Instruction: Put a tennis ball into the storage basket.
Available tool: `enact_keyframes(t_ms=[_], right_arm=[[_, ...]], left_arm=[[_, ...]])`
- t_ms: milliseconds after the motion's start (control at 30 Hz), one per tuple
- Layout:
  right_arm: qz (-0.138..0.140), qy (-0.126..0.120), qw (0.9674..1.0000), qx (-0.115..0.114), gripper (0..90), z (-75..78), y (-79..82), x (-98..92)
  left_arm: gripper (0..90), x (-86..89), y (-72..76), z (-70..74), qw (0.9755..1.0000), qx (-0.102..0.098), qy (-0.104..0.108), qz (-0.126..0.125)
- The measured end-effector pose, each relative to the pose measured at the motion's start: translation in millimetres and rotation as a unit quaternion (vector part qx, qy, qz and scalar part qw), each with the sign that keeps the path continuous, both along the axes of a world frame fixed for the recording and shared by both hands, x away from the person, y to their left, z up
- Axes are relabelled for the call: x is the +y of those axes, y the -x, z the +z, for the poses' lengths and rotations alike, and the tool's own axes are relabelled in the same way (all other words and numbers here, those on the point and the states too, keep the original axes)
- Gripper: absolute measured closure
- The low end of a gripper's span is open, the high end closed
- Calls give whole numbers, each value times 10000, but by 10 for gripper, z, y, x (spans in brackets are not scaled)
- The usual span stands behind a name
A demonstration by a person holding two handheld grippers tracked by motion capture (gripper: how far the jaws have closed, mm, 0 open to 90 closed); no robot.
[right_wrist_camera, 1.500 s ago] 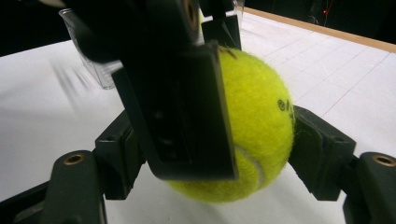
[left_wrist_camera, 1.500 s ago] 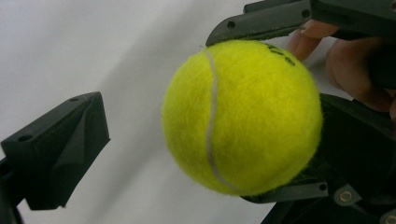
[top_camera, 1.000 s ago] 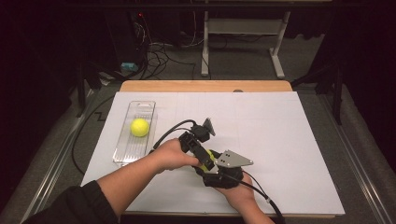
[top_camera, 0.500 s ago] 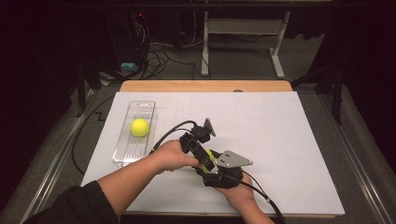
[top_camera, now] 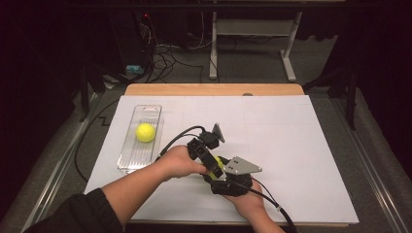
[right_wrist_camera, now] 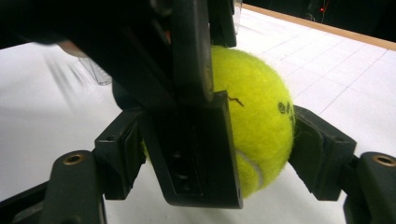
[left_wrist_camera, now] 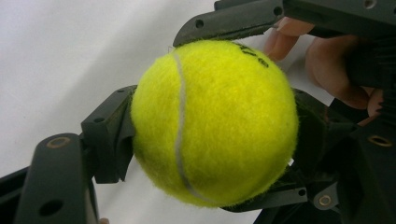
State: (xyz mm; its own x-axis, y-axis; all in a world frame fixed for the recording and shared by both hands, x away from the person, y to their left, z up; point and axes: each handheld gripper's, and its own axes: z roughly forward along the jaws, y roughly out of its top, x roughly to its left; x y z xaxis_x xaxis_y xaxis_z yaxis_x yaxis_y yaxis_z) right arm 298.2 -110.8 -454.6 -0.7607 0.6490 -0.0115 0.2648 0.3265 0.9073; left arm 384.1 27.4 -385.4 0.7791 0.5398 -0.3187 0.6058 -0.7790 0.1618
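— White table sheet (top_camera: 301,145), dark room. Where's the tennis ball (left_wrist_camera: 212,123)?

— Mid-table, pinched by both the left gripper (left_wrist_camera: 210,126) and right gripper (right_wrist_camera: 219,154) — jaws just closed. Light, fuzzy, springy; hold across its widest part.

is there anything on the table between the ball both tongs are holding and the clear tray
Nothing visible: bare white table lies between the held tennis ball and the clear tray. The tray already holds another ball, with free room in front of it.

A lab: white-papered table (top_camera: 301,145); tangled cables (top_camera: 165,53) on dark floor behind.
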Motion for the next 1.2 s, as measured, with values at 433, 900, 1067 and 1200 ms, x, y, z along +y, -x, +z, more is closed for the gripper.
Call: enact_keyframes(t_ms=[433,900,1067,1200], right_arm=[[2,-19,10000,-48,260,1,-3,-1],[10,17,9999,-100,162,-11,-12,7],[-19,-3,10000,-95,108,-13,-12,9],[-39,-3,10000,-78,49,-18,-13,12]], left_arm=[[270,1,1,13,10000,-27,26,-3],[270,-7,2,18,10000,-42,6,-10],[270,2,-4,15,10000,-59,-8,1],[270,14,-9,25,10000,-77,-22,22]])
